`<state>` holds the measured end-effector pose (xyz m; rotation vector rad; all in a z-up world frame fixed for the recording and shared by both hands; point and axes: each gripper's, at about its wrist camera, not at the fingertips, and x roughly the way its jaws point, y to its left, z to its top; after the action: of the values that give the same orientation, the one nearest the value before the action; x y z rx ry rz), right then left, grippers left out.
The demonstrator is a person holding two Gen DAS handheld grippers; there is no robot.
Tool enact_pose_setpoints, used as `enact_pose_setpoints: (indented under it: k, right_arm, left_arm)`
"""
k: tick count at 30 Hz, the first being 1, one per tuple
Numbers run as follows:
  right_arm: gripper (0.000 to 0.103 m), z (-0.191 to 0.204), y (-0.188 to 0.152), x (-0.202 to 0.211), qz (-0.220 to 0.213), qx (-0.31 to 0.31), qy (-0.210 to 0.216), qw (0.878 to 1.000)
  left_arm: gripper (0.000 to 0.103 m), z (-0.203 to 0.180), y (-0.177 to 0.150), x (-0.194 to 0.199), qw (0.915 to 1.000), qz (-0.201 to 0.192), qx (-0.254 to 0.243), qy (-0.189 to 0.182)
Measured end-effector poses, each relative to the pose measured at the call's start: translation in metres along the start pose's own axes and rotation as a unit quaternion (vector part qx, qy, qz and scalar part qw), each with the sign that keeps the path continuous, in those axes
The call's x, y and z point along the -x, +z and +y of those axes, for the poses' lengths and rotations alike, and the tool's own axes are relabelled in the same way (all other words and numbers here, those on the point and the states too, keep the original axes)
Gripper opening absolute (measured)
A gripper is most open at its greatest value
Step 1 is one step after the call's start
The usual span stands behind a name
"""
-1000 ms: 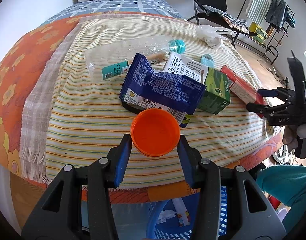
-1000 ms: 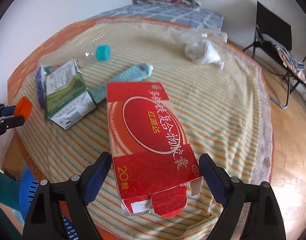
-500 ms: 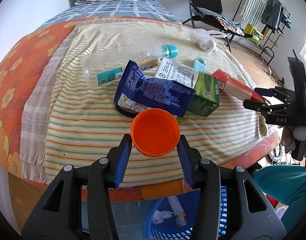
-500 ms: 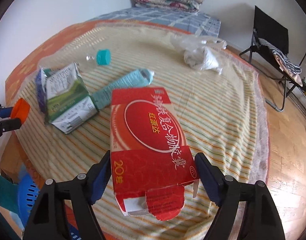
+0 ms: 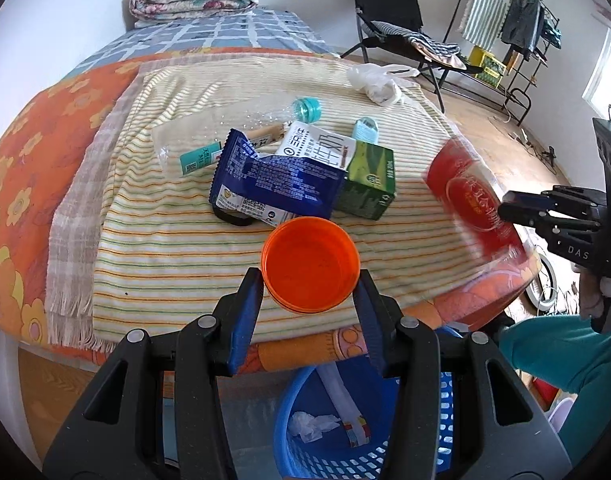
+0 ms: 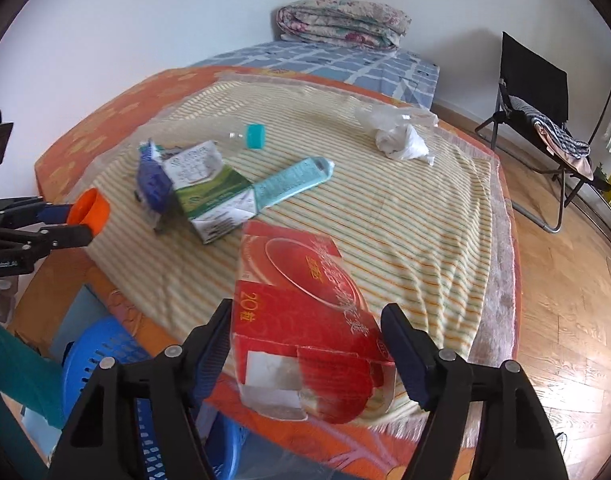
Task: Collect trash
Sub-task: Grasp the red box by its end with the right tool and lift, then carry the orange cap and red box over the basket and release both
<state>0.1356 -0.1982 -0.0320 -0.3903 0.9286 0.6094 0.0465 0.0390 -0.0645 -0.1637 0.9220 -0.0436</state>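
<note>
The right gripper (image 6: 307, 354) has closed on the red carton (image 6: 305, 316) and lifted it off the bedspread (image 6: 405, 208), so it is ready for the blue basket (image 5: 345, 432). The left gripper (image 5: 310, 292) clamps the orange lid (image 5: 311, 264) above that basket. The carton is blurred; contact at its right finger appears incomplete.

Near edge: we see bare striped cloth (image 5: 177, 264) left of our left gripper (image 5: 311, 280) | Middle: blue wrapper (image 5: 277, 188), milk carton (image 5: 365, 176) and clear bottle (image 5: 233, 128) crowd together | Far right: crumpled plastic bag (image 6: 401, 136) stands apart | Below edge: blue basket (image 5: 345, 436) open from above.
</note>
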Motion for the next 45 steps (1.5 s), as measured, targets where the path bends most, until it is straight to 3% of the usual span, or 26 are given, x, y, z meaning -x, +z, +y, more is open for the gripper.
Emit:
enact_pose_setpoints:
  k: [10,13,18,36,45]
  right_arm:
    - [0.022,0.007,-0.013,0.006,0.003,0.013,0.002,1.000]
    - [0.028,0.004,-0.016,-0.007,0.023,0.012,-0.005,1.000]
    - [0.022,0.005,-0.021,-0.014,0.031,0.013,-0.007,0.999]
    - [0.021,0.058,-0.049,0.068,0.018,0.042,0.045,0.998]
    - [0.021,0.085,-0.076,0.080,0.048,0.057,0.072,0.995]
  left_arm:
    - [0.047,-0.006,-0.008,0.003,0.9999,-0.002,-0.016,0.004]
    - [0.047,-0.008,-0.010,0.004,0.9998,-0.006,-0.020,0.006]
    - [0.047,-0.013,-0.013,0.008,0.9996,-0.008,-0.027,0.005]
    - [0.047,-0.039,-0.033,0.034,0.9982,-0.013,-0.051,-0.028]
    - [0.047,-0.042,-0.061,0.034,0.9982,0.012,-0.050,-0.032]
